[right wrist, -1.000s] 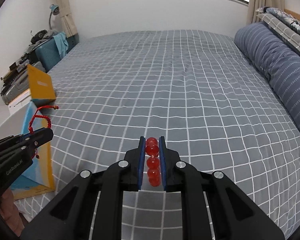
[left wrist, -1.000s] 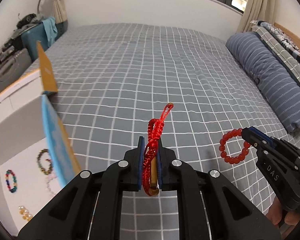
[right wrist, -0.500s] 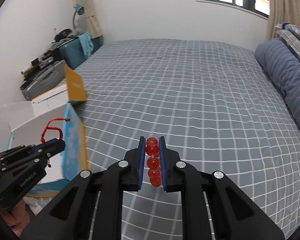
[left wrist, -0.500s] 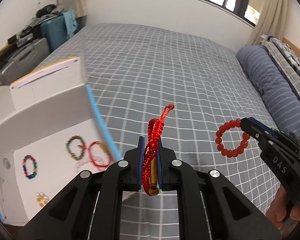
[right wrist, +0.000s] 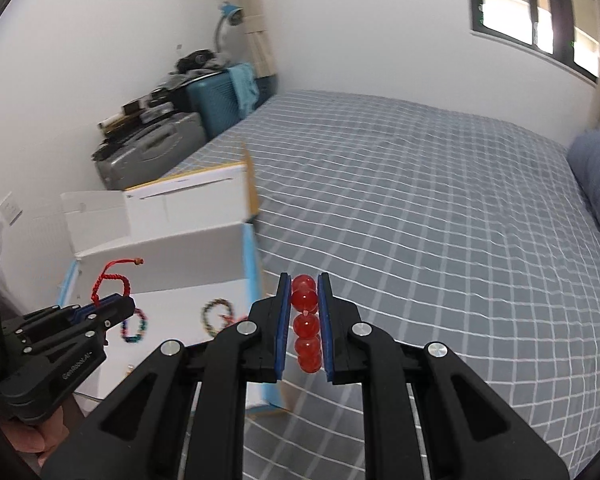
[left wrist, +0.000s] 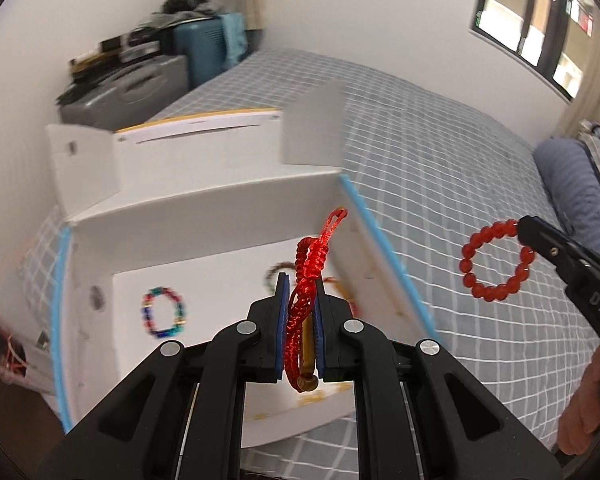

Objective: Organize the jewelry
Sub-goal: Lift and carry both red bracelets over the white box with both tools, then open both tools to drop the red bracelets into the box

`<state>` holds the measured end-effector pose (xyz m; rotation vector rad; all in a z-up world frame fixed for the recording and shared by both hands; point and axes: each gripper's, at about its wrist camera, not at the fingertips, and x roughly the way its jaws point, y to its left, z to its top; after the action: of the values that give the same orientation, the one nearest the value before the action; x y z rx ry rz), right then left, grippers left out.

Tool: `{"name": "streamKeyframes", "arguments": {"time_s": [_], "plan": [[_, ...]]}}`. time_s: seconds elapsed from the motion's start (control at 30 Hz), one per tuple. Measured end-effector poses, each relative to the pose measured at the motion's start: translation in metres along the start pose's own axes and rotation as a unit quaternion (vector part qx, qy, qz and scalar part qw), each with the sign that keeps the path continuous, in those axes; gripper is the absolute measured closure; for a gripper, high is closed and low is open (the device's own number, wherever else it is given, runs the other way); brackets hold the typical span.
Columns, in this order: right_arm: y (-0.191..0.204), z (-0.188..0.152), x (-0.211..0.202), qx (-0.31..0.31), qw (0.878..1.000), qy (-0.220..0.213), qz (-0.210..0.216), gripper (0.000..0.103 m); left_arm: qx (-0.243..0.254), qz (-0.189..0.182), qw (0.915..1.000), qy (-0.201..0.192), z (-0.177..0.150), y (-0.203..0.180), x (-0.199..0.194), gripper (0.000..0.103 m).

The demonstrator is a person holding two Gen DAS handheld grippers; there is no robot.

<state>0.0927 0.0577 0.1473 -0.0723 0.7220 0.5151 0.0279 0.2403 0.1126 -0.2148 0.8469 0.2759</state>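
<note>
My left gripper (left wrist: 299, 304) is shut on a red braided cord bracelet (left wrist: 308, 276) and holds it above the open white box (left wrist: 204, 216). The cord bracelet also shows in the right wrist view (right wrist: 114, 280). My right gripper (right wrist: 304, 308) is shut on a red bead bracelet (right wrist: 306, 324), which hangs as a ring in the left wrist view (left wrist: 496, 266), over the bed to the right of the box. Inside the box lie a multicoloured bead bracelet (left wrist: 163, 312) and other bracelets, partly hidden by my left fingers.
The box stands at the left edge of a bed with a grey checked cover (right wrist: 440, 208). Its flaps (left wrist: 312, 124) stand up at the far side. Suitcases (right wrist: 152, 152) stand by the wall beyond. A blue striped pillow (left wrist: 576, 184) lies at the right.
Both grippers have swung left toward the box. The left gripper now hangs over the box's inside, which fills its view. Both bracelets stay gripped.
</note>
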Motion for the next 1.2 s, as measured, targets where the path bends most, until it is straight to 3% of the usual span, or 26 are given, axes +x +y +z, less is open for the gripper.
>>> {"name": "streamKeyframes", "arguments": {"time_s": [0.23, 0.53, 0.87, 1.2], "plan": [[0.063, 0.006, 0.011, -0.039, 0.999, 0.003, 0.03, 0.09, -0.035, 0.031, 0.9989, 0.006, -0.008, 0.06, -0.003, 0.093], [0.116, -0.017, 0.056, -0.069, 0.996, 0.038, 0.038, 0.09, -0.064, 0.05, 0.9962, 0.031, -0.033, 0.107, 0.012, 0.093], [0.125, -0.045, 0.107, -0.067, 0.993, 0.096, 0.033, 0.09, -0.074, 0.067, 0.9929, 0.066, -0.049, 0.128, 0.045, 0.093], [0.122, -0.052, 0.122, -0.07, 0.991, 0.112, 0.027, 0.09, -0.074, 0.066, 0.9925, 0.071, -0.051, 0.133, 0.054, 0.09]]}}
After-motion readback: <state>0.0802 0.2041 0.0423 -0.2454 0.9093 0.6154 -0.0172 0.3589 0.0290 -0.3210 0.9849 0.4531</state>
